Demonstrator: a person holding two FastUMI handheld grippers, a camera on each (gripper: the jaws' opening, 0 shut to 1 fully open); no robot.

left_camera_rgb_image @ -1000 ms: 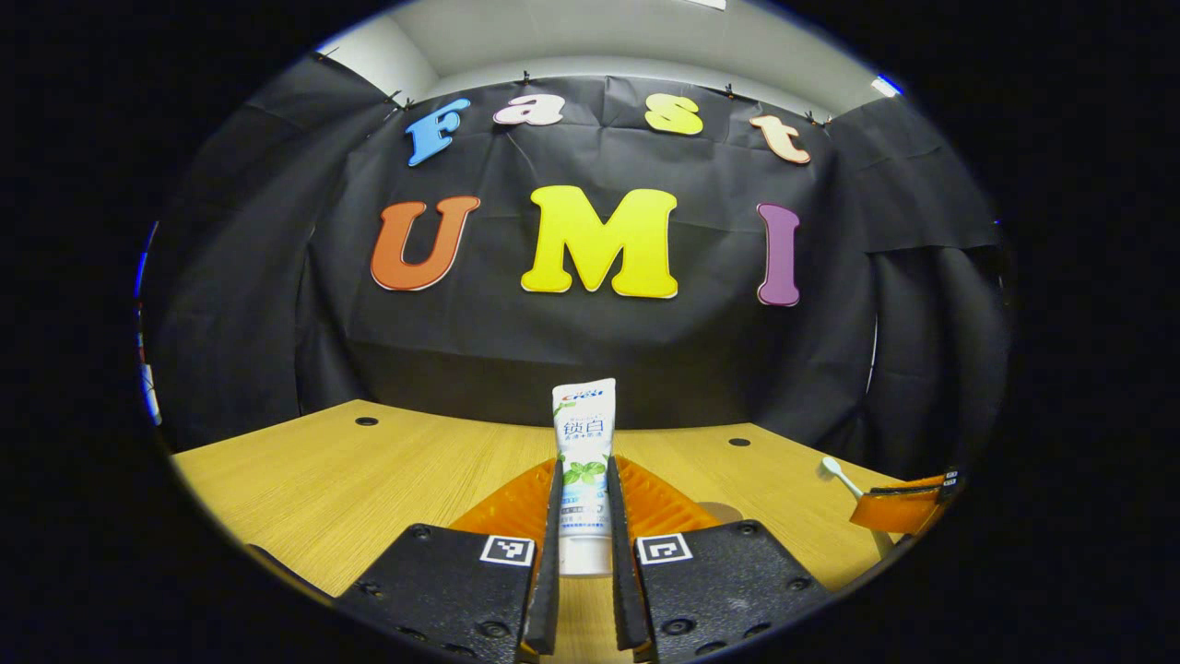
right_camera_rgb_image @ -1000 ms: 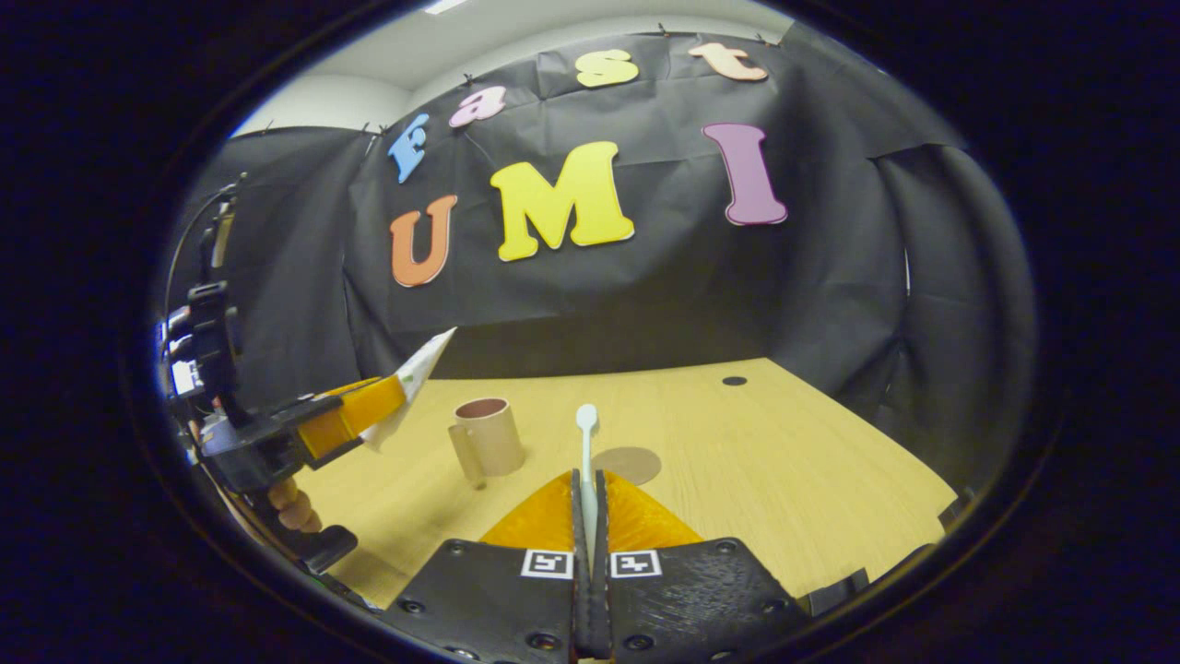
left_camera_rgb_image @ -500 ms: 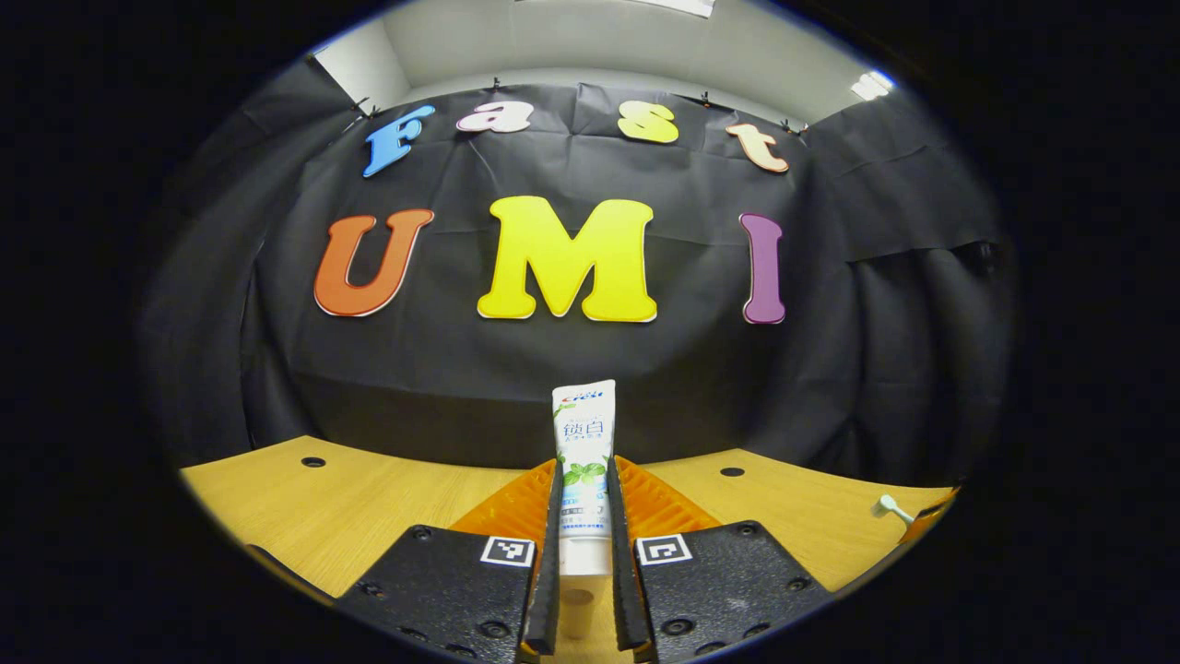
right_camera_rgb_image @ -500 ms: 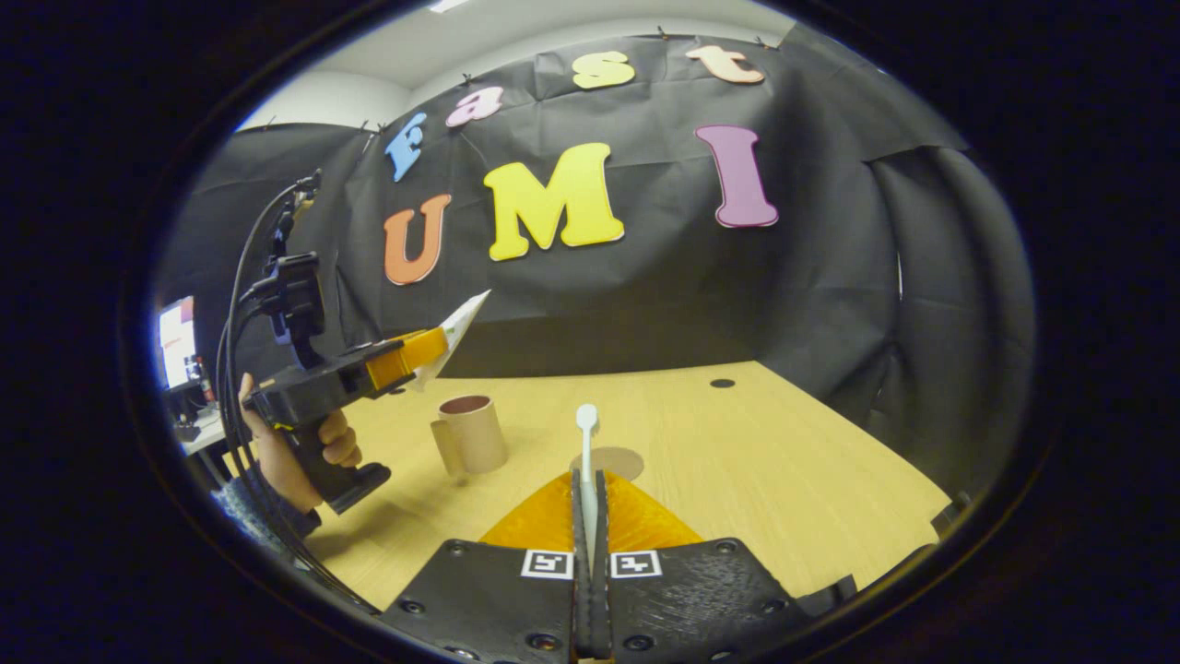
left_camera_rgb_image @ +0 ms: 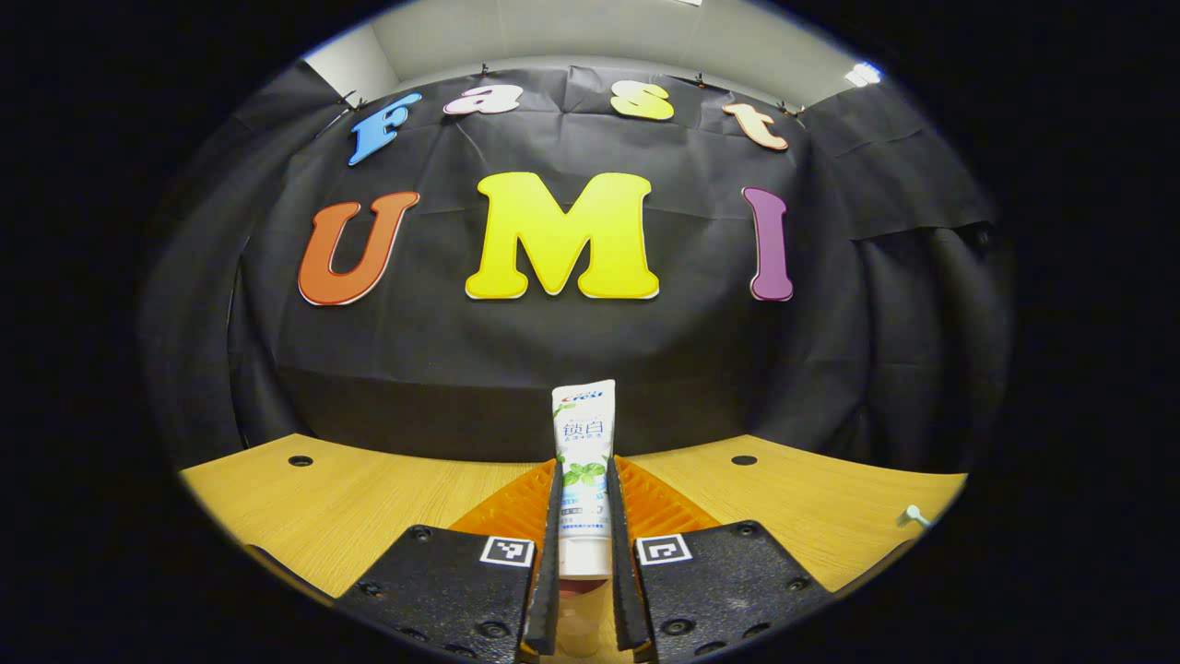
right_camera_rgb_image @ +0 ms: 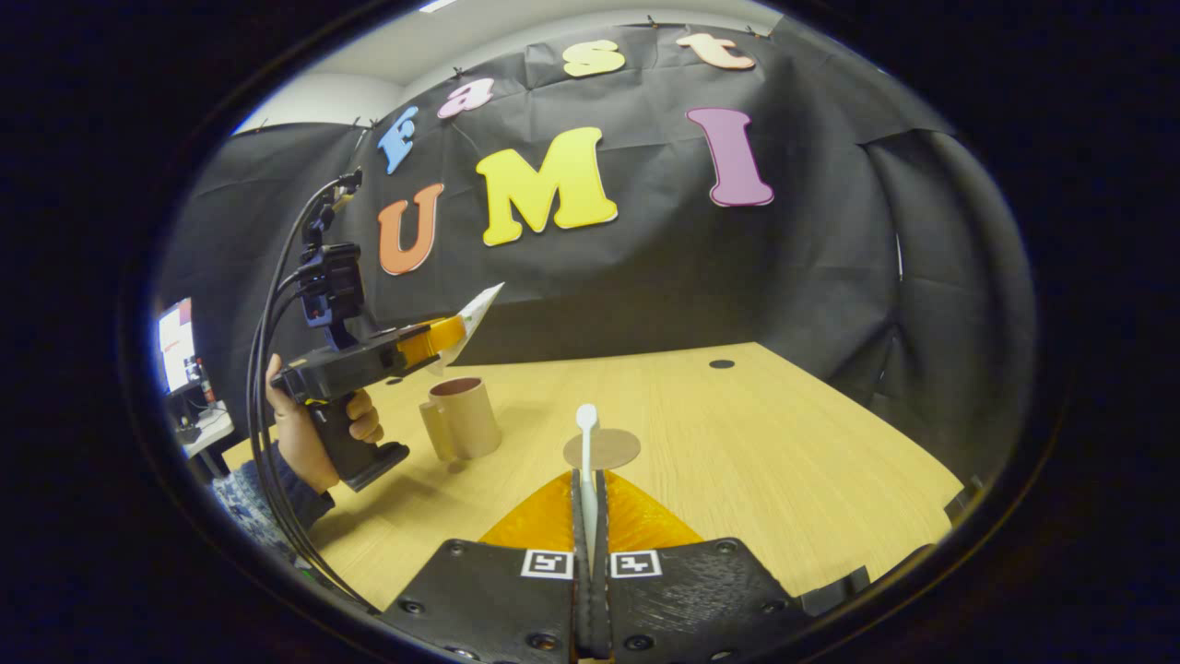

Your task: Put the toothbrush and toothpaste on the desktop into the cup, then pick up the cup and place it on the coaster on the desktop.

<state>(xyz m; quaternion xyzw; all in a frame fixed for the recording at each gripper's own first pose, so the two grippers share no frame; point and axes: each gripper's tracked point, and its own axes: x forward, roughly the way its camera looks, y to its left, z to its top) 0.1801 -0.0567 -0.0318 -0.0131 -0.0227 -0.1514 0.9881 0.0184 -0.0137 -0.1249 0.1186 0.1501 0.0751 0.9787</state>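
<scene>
Cup [right_camera_rgb_image: 459, 418] upright on desktop [right_camera_rgb_image: 756, 443] — toothpaste [left_camera_rgb_image: 584, 461] in left tool [left_camera_rgb_image: 584, 516]

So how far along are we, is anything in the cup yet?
Not yet. Both pickups look done: the left gripper is shut on the toothpaste, held above the cup, and the right gripper is shut on the toothbrush. From the right gripper view the cup's mouth looks empty, and the cup stands on the desktop beside the coaster. Left: drop both in, then move the cup onto the coaster.
</scene>
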